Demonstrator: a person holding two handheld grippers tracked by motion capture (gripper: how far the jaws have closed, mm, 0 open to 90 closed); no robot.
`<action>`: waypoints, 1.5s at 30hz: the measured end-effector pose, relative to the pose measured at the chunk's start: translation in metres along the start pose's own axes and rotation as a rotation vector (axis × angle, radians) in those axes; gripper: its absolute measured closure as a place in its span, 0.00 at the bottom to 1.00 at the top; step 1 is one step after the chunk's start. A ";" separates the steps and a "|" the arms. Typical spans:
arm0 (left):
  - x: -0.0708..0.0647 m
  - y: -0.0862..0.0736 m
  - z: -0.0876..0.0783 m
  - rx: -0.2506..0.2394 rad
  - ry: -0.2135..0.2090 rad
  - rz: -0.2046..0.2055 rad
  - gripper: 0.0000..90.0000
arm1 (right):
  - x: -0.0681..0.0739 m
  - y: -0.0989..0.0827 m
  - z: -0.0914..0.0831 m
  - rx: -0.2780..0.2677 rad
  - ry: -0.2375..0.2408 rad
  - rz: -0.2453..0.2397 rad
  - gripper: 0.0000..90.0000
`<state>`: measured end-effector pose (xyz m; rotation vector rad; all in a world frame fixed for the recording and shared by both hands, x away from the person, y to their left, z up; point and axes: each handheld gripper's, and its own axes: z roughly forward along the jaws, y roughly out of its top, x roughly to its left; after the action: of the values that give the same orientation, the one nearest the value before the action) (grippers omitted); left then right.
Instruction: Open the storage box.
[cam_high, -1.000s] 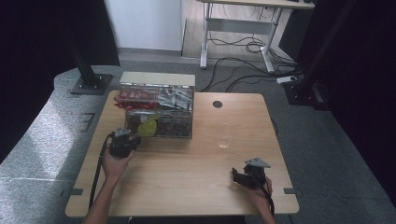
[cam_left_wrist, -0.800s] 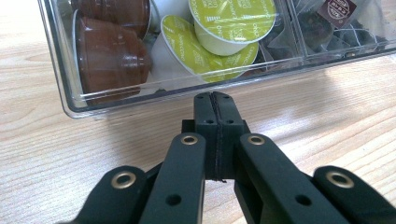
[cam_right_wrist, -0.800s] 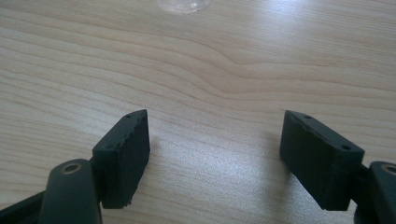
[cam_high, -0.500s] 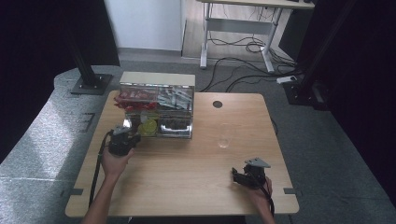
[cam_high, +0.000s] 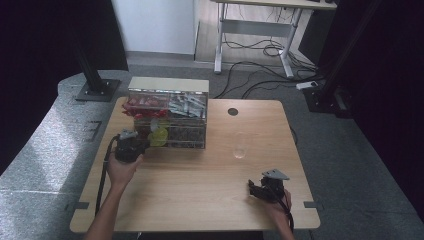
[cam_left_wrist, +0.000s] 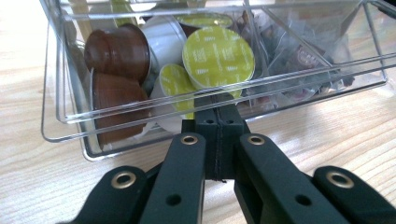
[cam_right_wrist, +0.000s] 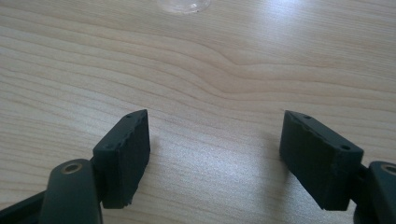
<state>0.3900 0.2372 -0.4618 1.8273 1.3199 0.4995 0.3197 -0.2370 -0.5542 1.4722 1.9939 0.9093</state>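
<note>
A clear plastic organizer (cam_high: 167, 117) with stacked drawers stands at the table's back left. Its lower drawer (cam_left_wrist: 60, 112) is pulled out towards me and holds green-lidded capsules (cam_left_wrist: 218, 56), brown capsules (cam_left_wrist: 116, 46) and wrapped sachets. My left gripper (cam_left_wrist: 219, 105) has its jaws pressed together on the drawer's clear front lip; in the high view the left gripper (cam_high: 145, 144) sits at the organizer's front left corner. My right gripper (cam_right_wrist: 215, 149) rests low over bare wood near the front right edge, seen from above as the right gripper (cam_high: 256, 190), jaws wide apart with nothing between them.
A small clear glass (cam_high: 240, 150) stands on the wooden table (cam_high: 200, 185) right of the organizer; its base shows as the glass (cam_right_wrist: 183, 4) ahead of the right jaws. A round cable hole (cam_high: 233, 111) lies near the back edge. Desk legs and cables lie on the floor beyond.
</note>
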 end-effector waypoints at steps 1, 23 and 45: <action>0.000 0.001 -0.001 0.000 0.001 0.000 1.00 | 0.000 0.000 0.000 -0.001 -0.001 -0.002 0.27; 0.002 0.023 -0.003 0.002 -0.009 0.000 1.00 | 0.027 0.022 -0.003 -0.074 0.076 -0.025 0.37; 0.003 0.042 -0.003 -0.017 -0.016 -0.016 1.00 | 0.059 0.060 -0.003 -0.136 0.158 -0.062 0.42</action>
<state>0.4142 0.2352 -0.4274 1.8024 1.3150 0.4854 0.3382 -0.1692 -0.5071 1.2920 2.0322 1.1410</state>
